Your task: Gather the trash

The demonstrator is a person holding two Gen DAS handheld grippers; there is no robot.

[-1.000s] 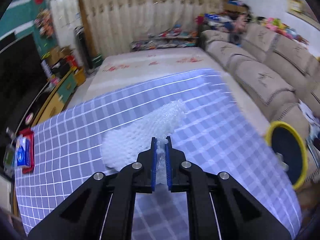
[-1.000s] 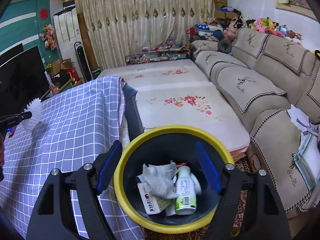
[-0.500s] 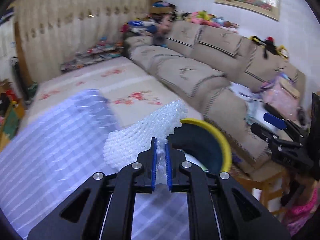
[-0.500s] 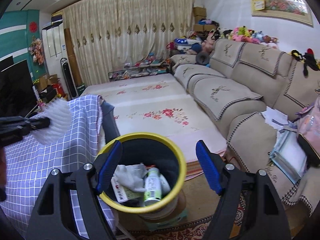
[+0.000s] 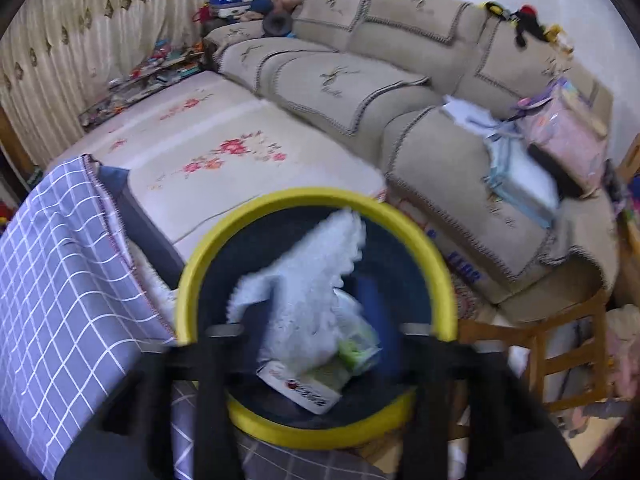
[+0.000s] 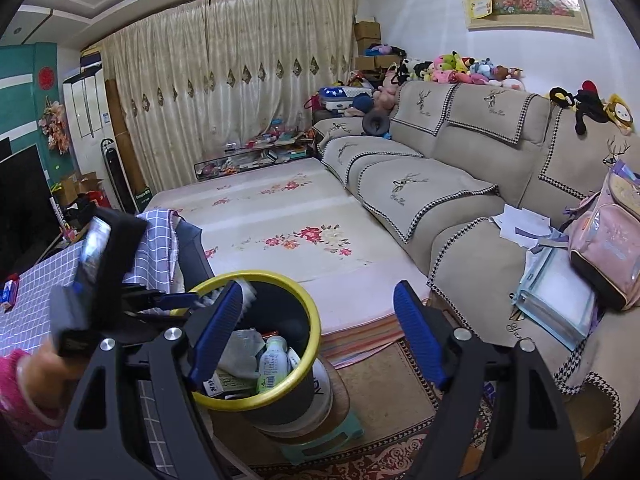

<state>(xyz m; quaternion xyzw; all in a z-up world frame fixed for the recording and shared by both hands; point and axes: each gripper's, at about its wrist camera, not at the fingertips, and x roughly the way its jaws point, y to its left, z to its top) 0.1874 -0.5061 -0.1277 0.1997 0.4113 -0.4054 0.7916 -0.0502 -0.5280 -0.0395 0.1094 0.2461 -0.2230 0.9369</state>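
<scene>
The left gripper (image 5: 316,320) is opening directly over the yellow-rimmed bin (image 5: 304,200) low in the frame, the white foam wrap (image 5: 308,280) dropping lengthwise between its spreading jaws, while the right gripper (image 6: 320,320) is hanging wide open and empty.

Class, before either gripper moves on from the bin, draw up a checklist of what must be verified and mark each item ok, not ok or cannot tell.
1. Left gripper jaws opening, letting go: ok.
2. White bubble-wrap sheet inside the rim of the yellow-rimmed black bin: ok.
3. Sheet fully clear of the blurred fingers: cannot tell.
4. Bin upright beside the purple checked tablecloth: ok.
5. Right gripper open and holding nothing: ok.
6. Room left in the bin above the white plastic bottle: ok.
</scene>
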